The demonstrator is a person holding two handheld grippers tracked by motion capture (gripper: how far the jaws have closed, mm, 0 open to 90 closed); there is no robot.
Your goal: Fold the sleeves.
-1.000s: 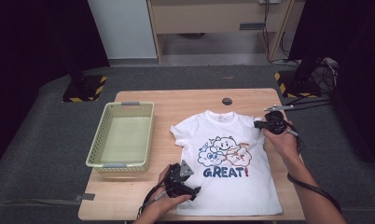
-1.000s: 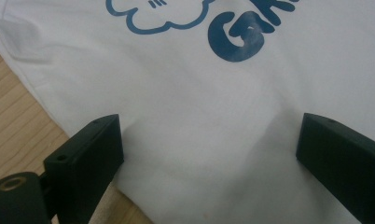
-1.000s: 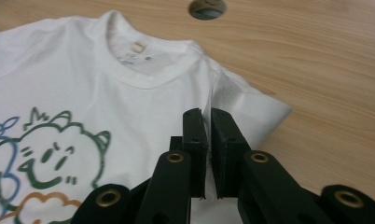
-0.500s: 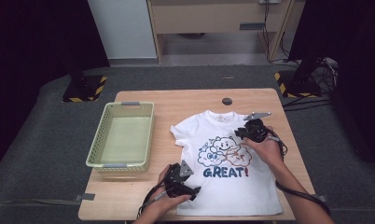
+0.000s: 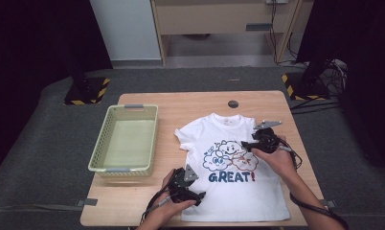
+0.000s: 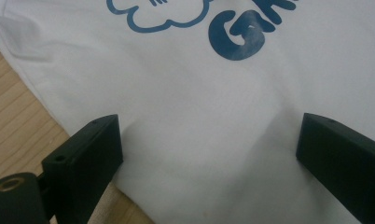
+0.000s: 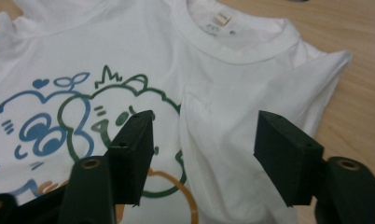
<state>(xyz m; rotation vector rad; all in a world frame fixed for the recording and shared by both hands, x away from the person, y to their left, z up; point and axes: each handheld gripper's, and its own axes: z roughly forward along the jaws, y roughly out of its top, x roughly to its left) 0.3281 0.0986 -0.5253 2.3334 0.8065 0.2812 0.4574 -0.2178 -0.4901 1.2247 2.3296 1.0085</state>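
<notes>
A white T-shirt printed with cartoon clouds and the word "GREAT!" lies face up on the right half of the wooden counter. Its right sleeve is folded in over the chest. The right claw hovers over that fold; its jaws have just been opening and stand spread, pinching nothing. The left claw sits at the shirt's lower left hem, jaws wide apart over bare cloth. A pale green basket stands left of the shirt.
</notes>
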